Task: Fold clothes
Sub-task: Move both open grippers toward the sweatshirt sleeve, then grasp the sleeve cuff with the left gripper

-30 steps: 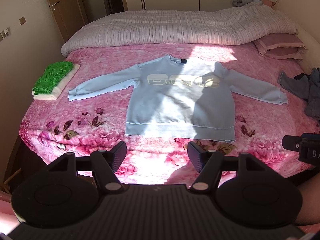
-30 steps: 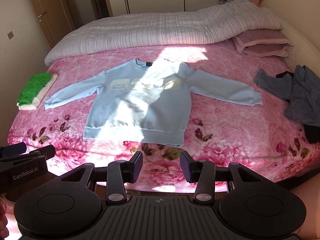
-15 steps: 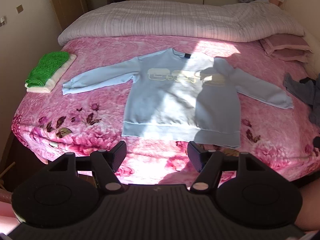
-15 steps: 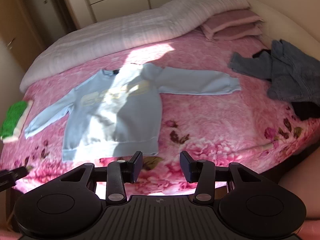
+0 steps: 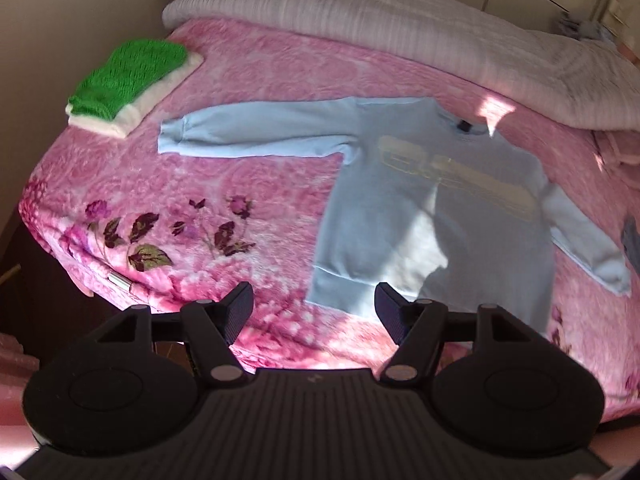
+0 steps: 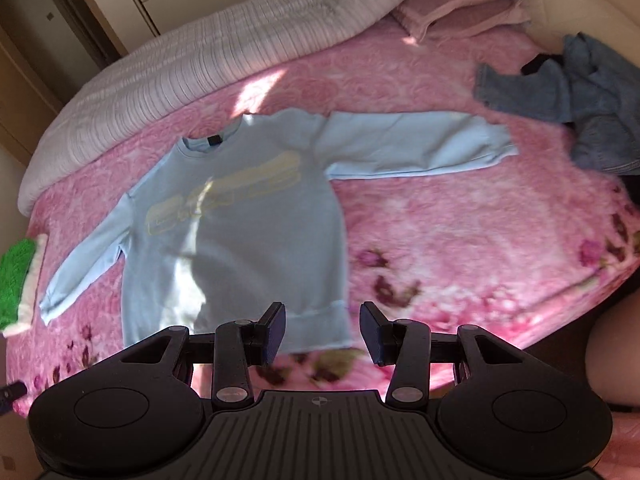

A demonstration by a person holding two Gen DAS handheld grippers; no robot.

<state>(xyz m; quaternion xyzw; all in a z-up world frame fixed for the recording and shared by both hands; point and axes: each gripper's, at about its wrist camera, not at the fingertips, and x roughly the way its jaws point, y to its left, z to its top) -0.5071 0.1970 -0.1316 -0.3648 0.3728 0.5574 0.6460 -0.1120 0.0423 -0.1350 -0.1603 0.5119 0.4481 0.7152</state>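
Flatly spread, front side up, across a pink floral blanket [image 5: 248, 184]: a light blue sweatshirt [image 5: 432, 216], both sleeves stretched out sideways, pale yellow lettering across the chest, dark tag at the neckline. Seen from the left wrist camera at 1 o'clock of the left gripper [image 5: 314, 312], hem corner lying just past the right fingertip, partly in shadow with one sunlit patch near the hem. Left gripper wide open, nothing between the ribbed pads, poised above the blanket's near edge, not touching any cloth. Seen from the right wrist camera at 11 o'clock of the right gripper [image 6: 322, 334], sweatshirt [image 6: 248, 232] with its hem running just beyond the left pad. Right gripper also spread apart and empty, over the near edge of the bed. Folded green knit [image 5: 128, 76] stacked on a folded white garment [image 5: 136, 114] at 10 o'clock in the left view, well apart from the nearer sleeve cuff. Crumpled denim clothes [image 6: 576, 96] at 2 o'clock in the right view, near the other cuff without touching it. Striped pale quilt [image 6: 224, 68] rolled along the far side of the bed at 12 o'clock, with mauve pillows [image 6: 460, 4] at 1 o'clock. Some motion blur in both views.
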